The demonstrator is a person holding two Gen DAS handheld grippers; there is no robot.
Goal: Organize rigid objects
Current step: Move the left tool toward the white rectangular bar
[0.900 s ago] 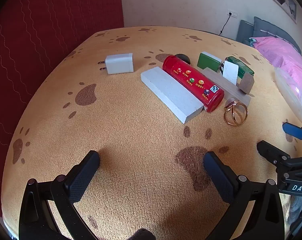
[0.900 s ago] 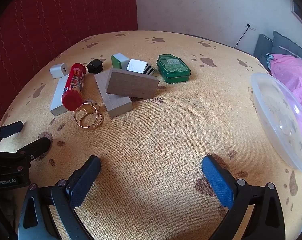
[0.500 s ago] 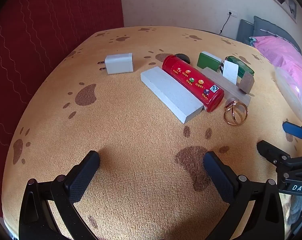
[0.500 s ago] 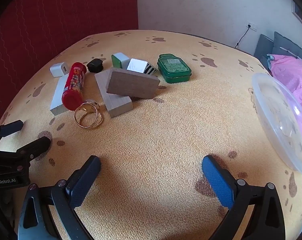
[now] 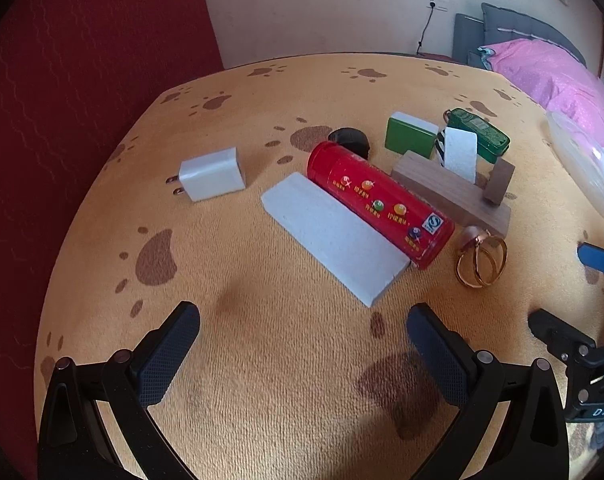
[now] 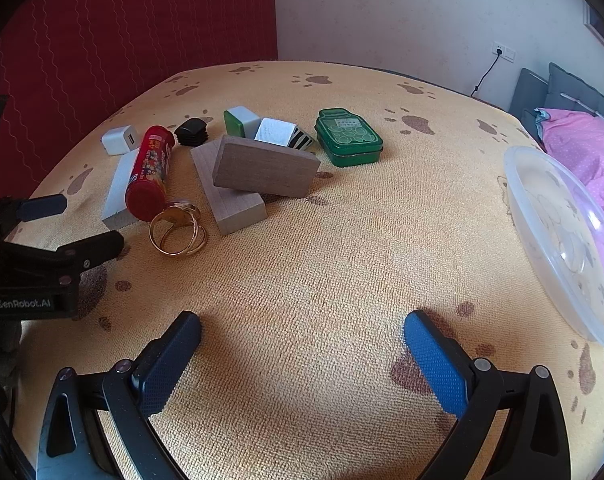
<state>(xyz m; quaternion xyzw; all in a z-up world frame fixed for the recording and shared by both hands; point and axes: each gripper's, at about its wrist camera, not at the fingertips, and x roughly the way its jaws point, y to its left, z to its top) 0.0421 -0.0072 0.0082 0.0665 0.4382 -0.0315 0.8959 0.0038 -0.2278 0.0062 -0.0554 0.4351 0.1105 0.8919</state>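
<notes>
- Claws both spread wide and empty: left claw and right claw hang tilted down over the paw-print cloth on the desk, side by side.
- Ahead of the left claw lies a white block, touching a red can on its far side.
- Further ahead and left sits a charger, apart from the rest.
- Gold rings lie ahead-left of the right claw, just beside the can's end.
- One wood block leans on another (a green tin beyond them).
- Clear bowl sits far right of the right claw.
</notes>
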